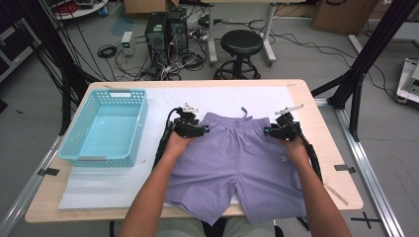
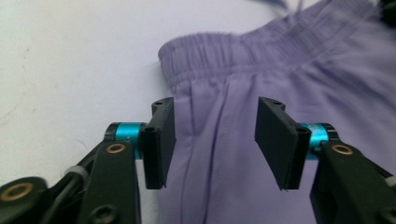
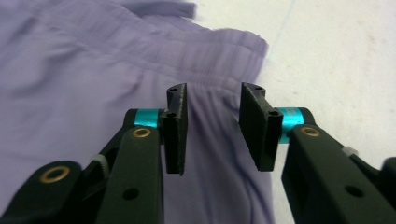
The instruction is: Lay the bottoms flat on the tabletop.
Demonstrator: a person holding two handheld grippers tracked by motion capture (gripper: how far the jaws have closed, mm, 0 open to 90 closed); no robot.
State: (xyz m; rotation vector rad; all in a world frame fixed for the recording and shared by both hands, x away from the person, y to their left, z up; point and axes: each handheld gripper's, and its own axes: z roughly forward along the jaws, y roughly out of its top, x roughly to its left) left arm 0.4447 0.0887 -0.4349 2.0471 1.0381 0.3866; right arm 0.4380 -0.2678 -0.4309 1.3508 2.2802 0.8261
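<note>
Lying flat mid-desk in the high view, lilac cotton shorts [image 1: 237, 163] have their waistband far, legs near; the left gripper [image 1: 205, 129] and right gripper [image 1: 267, 131] sit at the waistband's two ends, a light blue plastic basket [image 1: 79, 143] to the left. Left gripper view: fingers [image 2: 159, 142] spread, hovering over the waistband corner, fabric not pinched. Right gripper view: fingers [image 3: 177, 128] narrower apart, also clear of the cloth.

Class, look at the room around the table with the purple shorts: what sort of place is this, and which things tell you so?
Probably a lab or workshop. Computer towers stand in tangled cables on the floor, and black metal framing flanks the table.
</note>
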